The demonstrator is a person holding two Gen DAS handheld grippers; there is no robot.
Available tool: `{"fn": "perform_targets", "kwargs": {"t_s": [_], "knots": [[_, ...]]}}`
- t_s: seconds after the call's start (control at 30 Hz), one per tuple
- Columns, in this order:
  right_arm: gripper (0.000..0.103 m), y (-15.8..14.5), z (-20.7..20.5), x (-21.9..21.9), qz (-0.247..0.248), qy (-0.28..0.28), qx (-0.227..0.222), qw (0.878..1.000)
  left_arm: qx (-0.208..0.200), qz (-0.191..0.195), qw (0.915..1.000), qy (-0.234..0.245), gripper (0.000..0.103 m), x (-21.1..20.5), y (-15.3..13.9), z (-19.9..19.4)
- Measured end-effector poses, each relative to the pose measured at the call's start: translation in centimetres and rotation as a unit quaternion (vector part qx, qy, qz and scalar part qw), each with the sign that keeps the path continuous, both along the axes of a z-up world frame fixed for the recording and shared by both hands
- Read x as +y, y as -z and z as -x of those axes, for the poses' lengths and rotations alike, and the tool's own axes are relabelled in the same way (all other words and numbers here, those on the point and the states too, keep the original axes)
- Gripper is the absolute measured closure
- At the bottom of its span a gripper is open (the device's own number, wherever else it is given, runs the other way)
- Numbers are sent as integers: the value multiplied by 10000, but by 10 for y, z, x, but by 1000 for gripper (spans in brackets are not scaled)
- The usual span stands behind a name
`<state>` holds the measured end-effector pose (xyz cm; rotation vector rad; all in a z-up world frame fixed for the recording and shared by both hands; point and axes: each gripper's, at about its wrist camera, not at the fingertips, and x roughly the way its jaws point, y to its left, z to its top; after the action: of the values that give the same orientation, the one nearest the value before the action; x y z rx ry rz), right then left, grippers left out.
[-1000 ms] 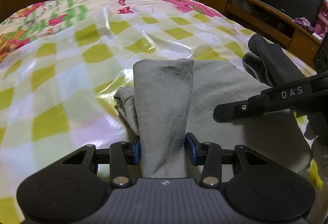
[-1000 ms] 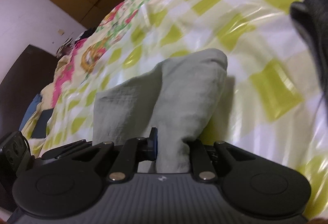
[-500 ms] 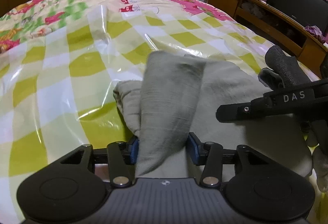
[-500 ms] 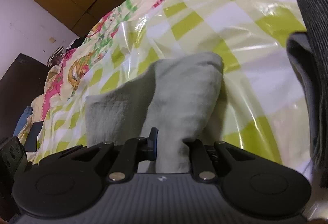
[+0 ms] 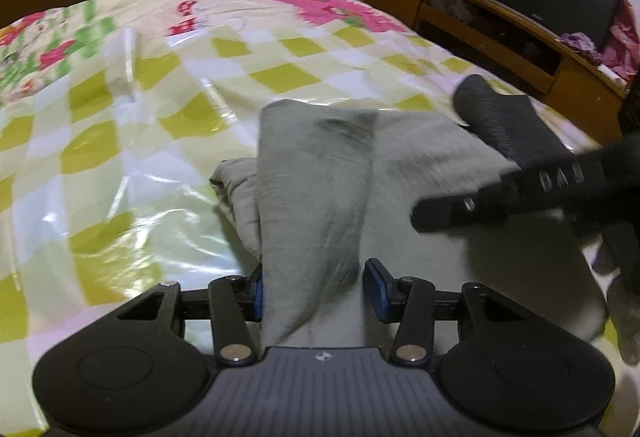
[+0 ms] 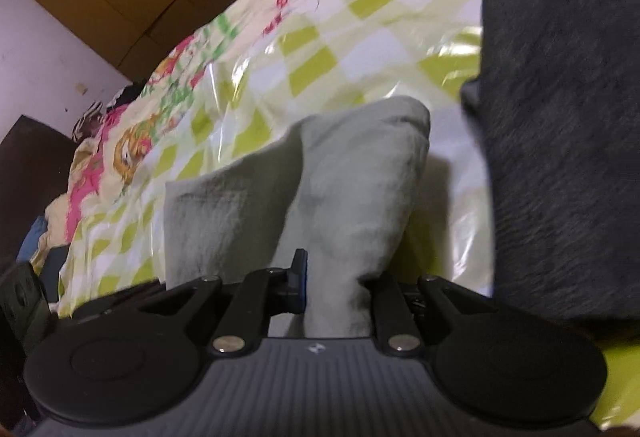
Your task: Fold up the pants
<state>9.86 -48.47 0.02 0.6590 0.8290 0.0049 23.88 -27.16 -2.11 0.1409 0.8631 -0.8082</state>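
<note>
- 2 grippers each pinch a raised fold of the grey-green pants [image 5: 316, 173] lying on the bed [image 5: 120, 141].
- Left gripper [image 5: 314, 287] is clamped on a fold at the pants' left side.
- Right gripper [image 6: 338, 285] grips the other fold, beside a dark grey garment [image 6: 560, 141].
- Checked plastic sheet [image 6: 360, 37] covers the bed.

- On the right gripper [image 5: 520, 189], seen from the left wrist view, pale letters stand along its black finger; they are blurred and appear to read "DAS".
- No other text is legible.
</note>
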Motion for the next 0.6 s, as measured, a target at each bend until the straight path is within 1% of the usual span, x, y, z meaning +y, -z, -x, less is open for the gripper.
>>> {"fn": "perform_targets", "kwargs": {"t_s": [0.07,0.1,0.2,0.3,0.37,0.4,0.47,0.53,0.57,0.6], "knots": [[89,1,1,-2,45,-15,38,10000,-104,-126,9999,51,44,-5,2,4],[89,2,2,-2,86,17,92,9999,-80,-142,9999,28,44,-7,3,4],[89,8,7,-11,107,182,162,9996,82,-24,10000,-22,44,-14,3,1],[90,9,10,-22,242,257,260,9990,3,-85,9999,83,43,-28,3,5],[94,5,11,-28,511,263,264,9980,-91,-149,9997,183,41,-38,3,9],[94,7,10,-32,580,256,325,9975,-140,-226,9994,226,40,-43,4,11],[95,13,10,-38,552,342,483,9967,-242,-377,9986,289,38,-52,7,14],[96,12,14,-38,662,290,501,9961,-228,-411,9985,298,37,-54,7,16],[97,12,16,-41,720,299,545,9955,-158,-362,9988,300,37,-55,8,16],[98,12,19,-45,676,396,607,9951,-43,-311,9991,281,37,-58,8,15]]}}
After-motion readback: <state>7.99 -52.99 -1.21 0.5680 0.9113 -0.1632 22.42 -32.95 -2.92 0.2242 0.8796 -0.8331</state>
